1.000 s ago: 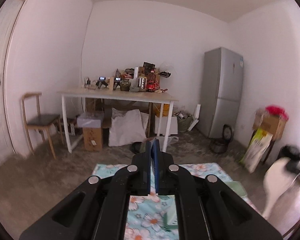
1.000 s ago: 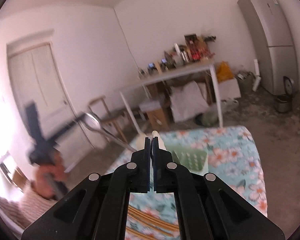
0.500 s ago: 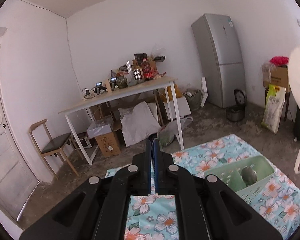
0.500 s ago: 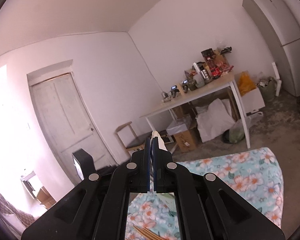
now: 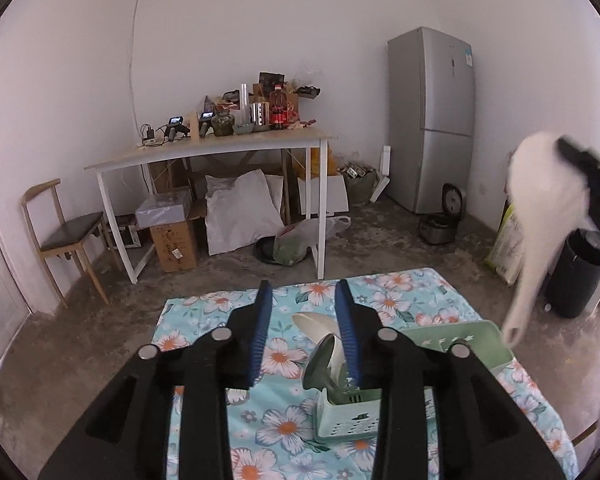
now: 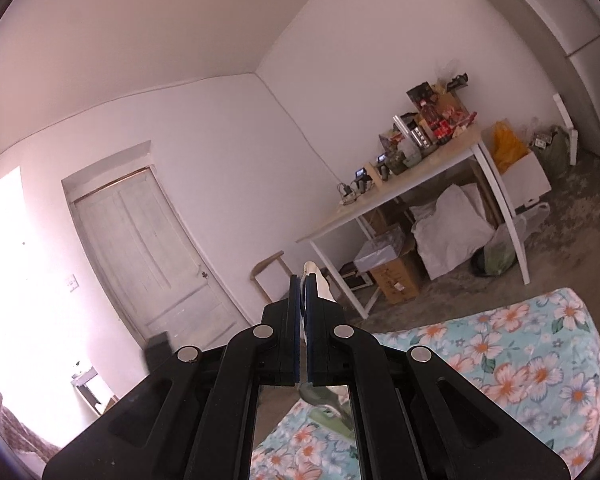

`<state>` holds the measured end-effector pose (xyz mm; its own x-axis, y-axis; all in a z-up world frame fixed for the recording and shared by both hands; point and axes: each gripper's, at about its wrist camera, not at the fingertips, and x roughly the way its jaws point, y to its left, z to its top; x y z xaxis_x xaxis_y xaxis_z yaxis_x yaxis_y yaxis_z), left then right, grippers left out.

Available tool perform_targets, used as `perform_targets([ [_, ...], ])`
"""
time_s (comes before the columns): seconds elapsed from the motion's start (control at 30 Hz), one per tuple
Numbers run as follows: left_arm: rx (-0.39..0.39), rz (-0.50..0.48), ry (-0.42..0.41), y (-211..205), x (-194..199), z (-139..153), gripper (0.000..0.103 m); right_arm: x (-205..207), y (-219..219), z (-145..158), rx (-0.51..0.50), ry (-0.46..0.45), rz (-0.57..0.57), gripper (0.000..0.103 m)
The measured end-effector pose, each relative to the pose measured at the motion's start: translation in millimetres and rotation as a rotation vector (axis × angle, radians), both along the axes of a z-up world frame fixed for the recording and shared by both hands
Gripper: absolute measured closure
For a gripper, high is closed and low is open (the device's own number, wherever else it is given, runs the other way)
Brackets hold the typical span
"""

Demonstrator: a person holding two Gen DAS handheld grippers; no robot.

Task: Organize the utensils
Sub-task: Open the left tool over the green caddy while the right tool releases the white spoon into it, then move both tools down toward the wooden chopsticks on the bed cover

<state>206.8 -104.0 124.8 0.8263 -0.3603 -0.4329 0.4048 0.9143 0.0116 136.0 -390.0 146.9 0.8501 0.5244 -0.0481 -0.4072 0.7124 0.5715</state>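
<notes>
My left gripper hangs over the floral cloth with its jaws opening. Its blue pads press on nothing. Below the gap a small green utensil basket holds a metal ladle and a white spoon, both leaning. At the right edge of the left wrist view, the black right gripper grips a large white rice spoon by its bowl, handle hanging down. In the right wrist view my right gripper is shut on that white spoon, whose tip pokes past the fingers.
A larger green tray lies right of the basket. Beyond the cloth are a cluttered white table, a wooden chair, a grey fridge, a rice cooker and a black bin. A closed door shows at left.
The left jaws have gone from shut to apart, and the left view has dipped toward the basket, where the ladle now stands. The right gripper has swung with the white spoon.
</notes>
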Motion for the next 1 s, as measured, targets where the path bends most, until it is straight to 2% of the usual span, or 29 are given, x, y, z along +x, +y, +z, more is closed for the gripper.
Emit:
perform_targets([
  [0.13,-0.035,0.003,-0.001,14.0,-12.5,2.7,0.059,13.7,8.2,-20.0,-0.077,0.024,-0.021,0.102],
  [0.27,-0.059,0.003,0.031,27.9,-26.4,-1.2,0.053,25.4,19.5,-57.5,-0.178,0.118,-0.018,0.098],
  [0.33,-0.069,0.006,0.054,34.5,-32.1,-5.0,0.050,17.3,19.0,-65.5,-0.171,0.129,-0.011,0.096],
  [0.37,-0.074,0.009,0.067,38.0,-35.4,-7.3,0.049,9.3,16.1,-66.1,-0.156,0.123,-0.020,0.091],
  [0.43,-0.078,0.019,0.083,43.5,-41.7,-11.8,0.048,-5.4,7.2,-63.4,-0.124,0.100,-0.044,0.070],
  [0.63,-0.084,-0.003,0.136,54.9,-70.8,-30.9,0.038,-60.2,-9.8,-58.2,-0.076,0.089,-0.112,0.057],
  [0.67,-0.091,-0.011,0.154,56.6,-77.7,-37.2,0.036,-71.9,-7.7,-58.9,-0.083,0.092,-0.118,0.056],
  [0.73,-0.100,-0.027,0.200,58.5,-87.2,-50.2,0.034,-89.7,-3.1,-61.9,-0.089,0.097,-0.125,0.045],
  [0.8,-0.094,-0.037,0.265,58.0,-95.4,-67.2,0.033,-103.0,4.3,-66.9,-0.090,0.112,-0.126,0.040],
  [0.9,-0.062,-0.029,0.363,57.1,-105.5,-92.3,0.033,-118.6,17.1,-82.4,-0.102,0.170,-0.125,0.033],
  [1.0,-0.056,-0.018,0.436,60.0,-121.4,-116.2,0.033,-126.7,33.0,-106.4,-0.119,0.268,-0.095,0.029],
])
